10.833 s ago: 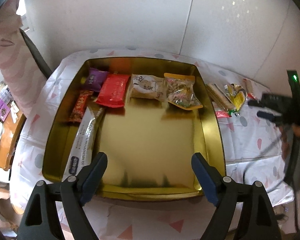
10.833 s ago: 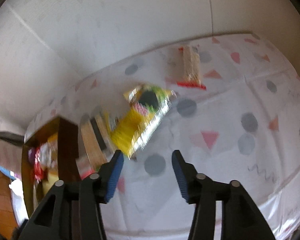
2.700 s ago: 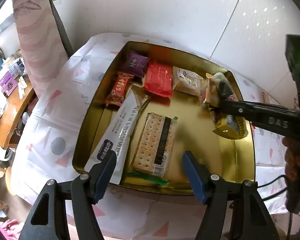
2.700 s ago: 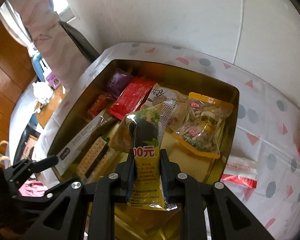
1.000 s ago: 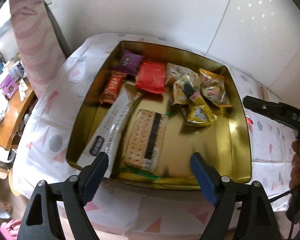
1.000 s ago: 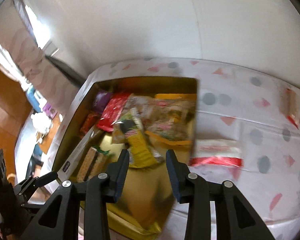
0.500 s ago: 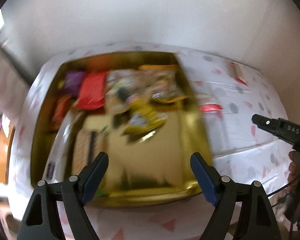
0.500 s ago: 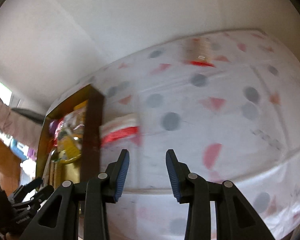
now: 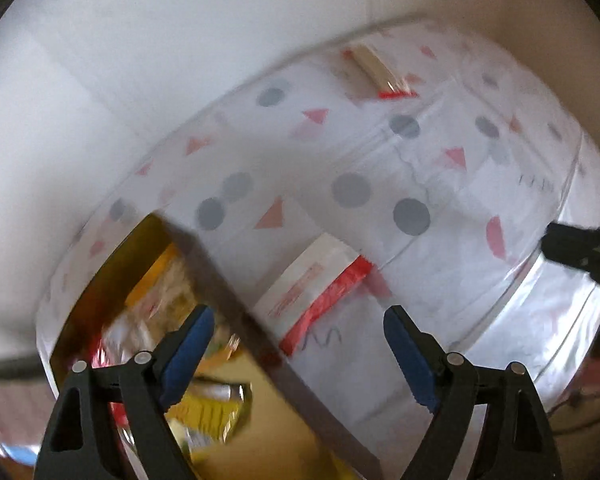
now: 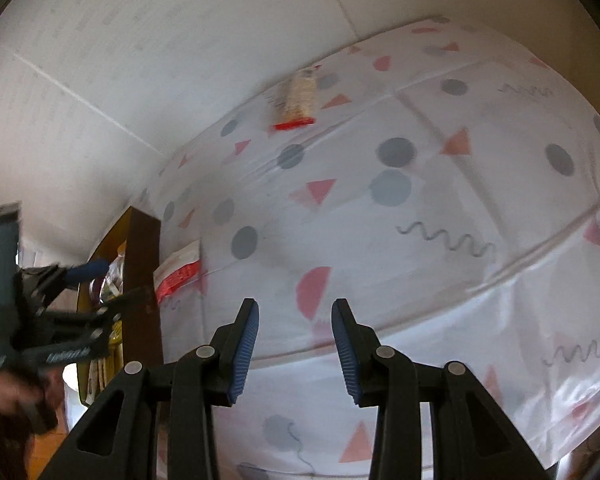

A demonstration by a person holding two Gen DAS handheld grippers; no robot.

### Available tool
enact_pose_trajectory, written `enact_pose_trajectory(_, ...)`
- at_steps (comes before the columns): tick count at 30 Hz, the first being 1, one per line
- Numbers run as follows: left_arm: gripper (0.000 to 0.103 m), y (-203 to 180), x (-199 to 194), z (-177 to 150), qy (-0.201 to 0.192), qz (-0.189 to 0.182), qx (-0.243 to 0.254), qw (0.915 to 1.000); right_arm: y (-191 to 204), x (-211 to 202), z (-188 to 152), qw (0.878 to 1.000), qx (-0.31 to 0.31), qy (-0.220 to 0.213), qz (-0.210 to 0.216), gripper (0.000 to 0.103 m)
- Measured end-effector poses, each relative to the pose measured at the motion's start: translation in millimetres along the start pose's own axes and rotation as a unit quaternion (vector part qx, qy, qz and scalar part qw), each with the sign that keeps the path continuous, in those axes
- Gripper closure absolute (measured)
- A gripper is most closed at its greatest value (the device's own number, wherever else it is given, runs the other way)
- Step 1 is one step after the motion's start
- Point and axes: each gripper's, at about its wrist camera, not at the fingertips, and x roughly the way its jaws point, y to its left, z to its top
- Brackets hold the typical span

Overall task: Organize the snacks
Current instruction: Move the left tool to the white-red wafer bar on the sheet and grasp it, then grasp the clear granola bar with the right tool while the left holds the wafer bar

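My right gripper (image 10: pixel 294 350) has left the yellow packet (image 9: pixel 208 412) in the gold tin (image 9: pixel 112 264); both jaws spread, empty. Red-edged packet (image 9: pixel 316 292) lies just right on the desk, next.

Both views are fisheyes riding behind their own jaws, looking steeply down onto the patterned tablecloth (image 9: pixel 440 160). The left view sits over the gold tin's (image 9: pixel 112 264) right wall; the right view is farther right. Both share the red-edged packet (image 9: pixel 316 292) beside the tin and the cracker packet (image 10: pixel 296 100) by the wall.

A home: patterned tablecloth (image 10: pixel 420 208), gold snack tin (image 9: pixel 112 264), white wall (image 10: pixel 140 40)
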Motion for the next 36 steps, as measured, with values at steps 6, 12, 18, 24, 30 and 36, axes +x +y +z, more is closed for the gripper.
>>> enact_pose_trajectory(6,0.034,0.9,42.9,21.8,0.076,0.018,0.073,0.9942,-30.4,-15.5,1.4,0.999,0.038,-0.014,-0.003,0.065)
enact_pose_trajectory(12,0.04,1.9,55.4,26.1,0.098,0.002,0.107,0.9894,-53.6,-25.3,3.6,0.998,0.063,-0.026,-0.012,0.065)
enact_pose_trajectory(18,0.062,-0.2,49.5,27.7,0.086,-0.02,0.076,0.9932,-62.6,-25.1,5.9,0.997,0.076,-0.025,-0.014,0.065)
enact_pose_trajectory(24,0.062,-6.9,37.0,17.1,0.053,-0.057,-0.026,0.9966,-58.0,-20.1,13.5,0.997,0.067,-0.024,-0.01,0.065)
enact_pose_trajectory(30,0.061,-10.3,27.6,-1.8,0.017,-0.066,-0.143,0.9874,-45.5,-0.6,32.9,0.999,0.041,-0.007,-0.014,0.065)
enact_pose_trajectory(36,0.061,-9.7,21.9,-25.7,-0.007,-0.06,-0.191,0.9798,-17.4,12.8,87.5,0.999,-0.036,0.0,-0.037,0.065)
